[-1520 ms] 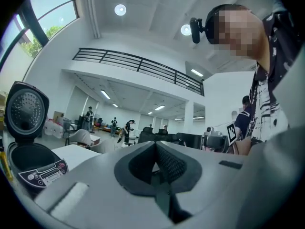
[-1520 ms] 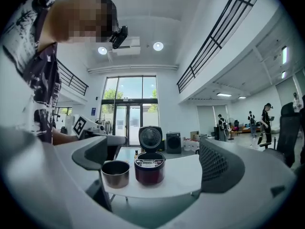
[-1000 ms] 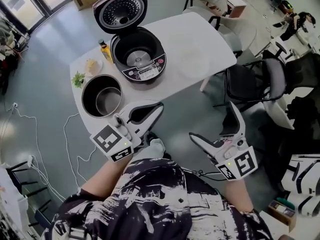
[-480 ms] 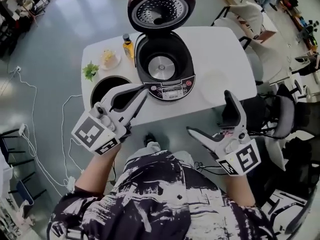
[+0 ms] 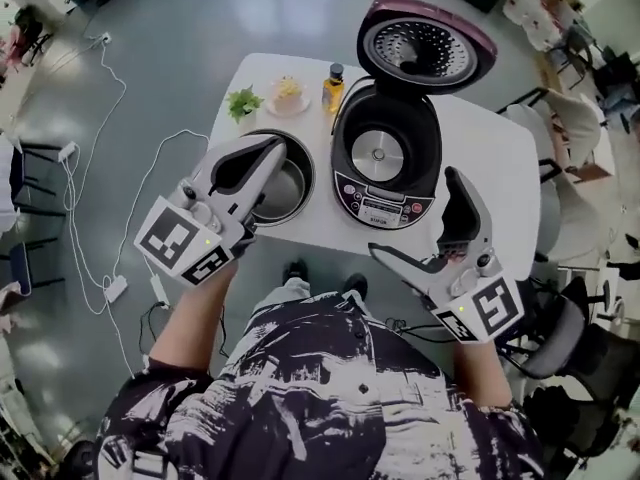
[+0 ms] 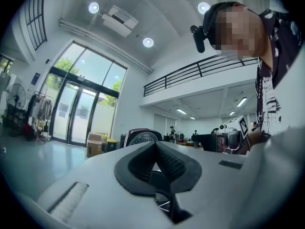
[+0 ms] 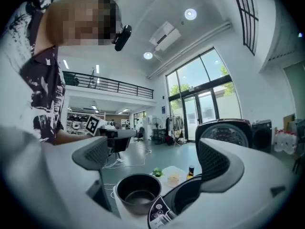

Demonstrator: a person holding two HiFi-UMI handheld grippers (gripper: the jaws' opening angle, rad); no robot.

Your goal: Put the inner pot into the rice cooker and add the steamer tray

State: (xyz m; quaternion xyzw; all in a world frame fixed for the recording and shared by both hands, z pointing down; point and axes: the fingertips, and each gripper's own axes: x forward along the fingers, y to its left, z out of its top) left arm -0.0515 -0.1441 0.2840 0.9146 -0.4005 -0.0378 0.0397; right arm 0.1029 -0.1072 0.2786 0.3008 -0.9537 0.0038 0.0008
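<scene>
The dark inner pot (image 5: 288,185) stands on the white table (image 5: 490,158), left of the open rice cooker (image 5: 385,163), whose lid (image 5: 425,48) is tipped back. My left gripper (image 5: 272,148) hovers over the pot's left rim and hides part of it; its pads (image 6: 156,152) meet with nothing between them. My right gripper (image 5: 420,223) is open at the table's near edge, in front of the cooker. Between its spread jaws (image 7: 152,156) I see the pot (image 7: 138,194) and the cooker's control panel (image 7: 162,213). I cannot pick out a steamer tray.
A small green plant (image 5: 241,101), a plate of food (image 5: 288,93) and an oil bottle (image 5: 333,83) sit at the table's far left. Chairs (image 5: 560,118) stand to the right. Cables (image 5: 110,168) trail over the floor on the left.
The head view has swung, so the table now sits nearer the centre. My left gripper has come up over the pot's rim. The right gripper stays open by the near edge.
</scene>
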